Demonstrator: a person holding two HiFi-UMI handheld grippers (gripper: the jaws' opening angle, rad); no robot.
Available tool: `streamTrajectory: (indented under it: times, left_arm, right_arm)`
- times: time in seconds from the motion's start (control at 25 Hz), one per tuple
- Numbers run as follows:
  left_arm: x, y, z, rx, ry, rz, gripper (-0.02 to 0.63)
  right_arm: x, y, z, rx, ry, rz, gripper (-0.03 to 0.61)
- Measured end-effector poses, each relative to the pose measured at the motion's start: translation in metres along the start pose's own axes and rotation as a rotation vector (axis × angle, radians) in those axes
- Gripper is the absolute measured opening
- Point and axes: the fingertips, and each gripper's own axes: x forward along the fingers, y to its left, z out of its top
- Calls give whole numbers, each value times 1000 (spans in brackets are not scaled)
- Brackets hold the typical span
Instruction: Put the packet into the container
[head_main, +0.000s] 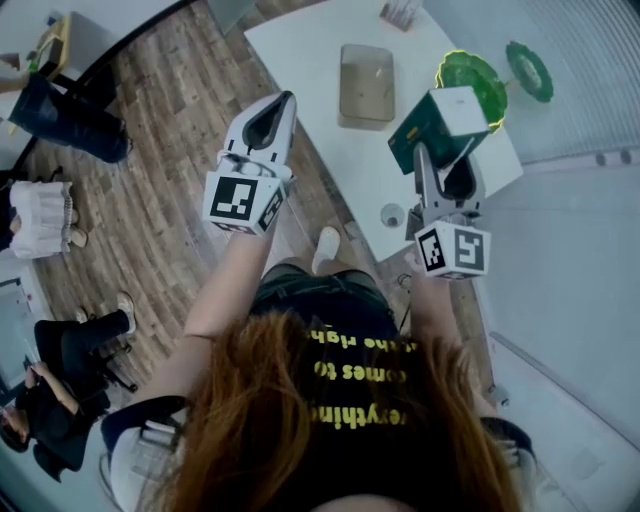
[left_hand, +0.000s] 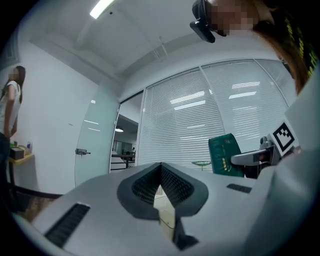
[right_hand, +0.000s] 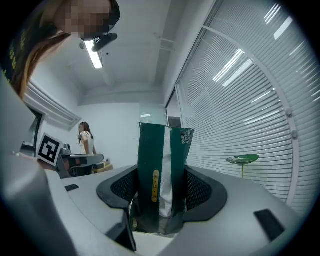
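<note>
Two grippers aloft in head view; right gripper carries the green packet, container near on the counter. Left gripper view: fingers shut, empty; right gripper view: fingers clamp the packet; next, likely, swing over container, release.

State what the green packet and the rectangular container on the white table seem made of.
The dark green and white packet: likely glossy film or coated paper; folded side pleat, soft sheen. The shallow brownish rectangular container: probably smooth tinted plastic; semi-clear look, rounded moulded corners.
</note>
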Motion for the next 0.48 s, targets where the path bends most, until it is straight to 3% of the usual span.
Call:
streamTrajectory:
  times: [0.48]
  left_arm:
    - [53,21,-8,-12,21,18,2]
  right_arm:
    - [55,-23,-13,49,53,15,264]
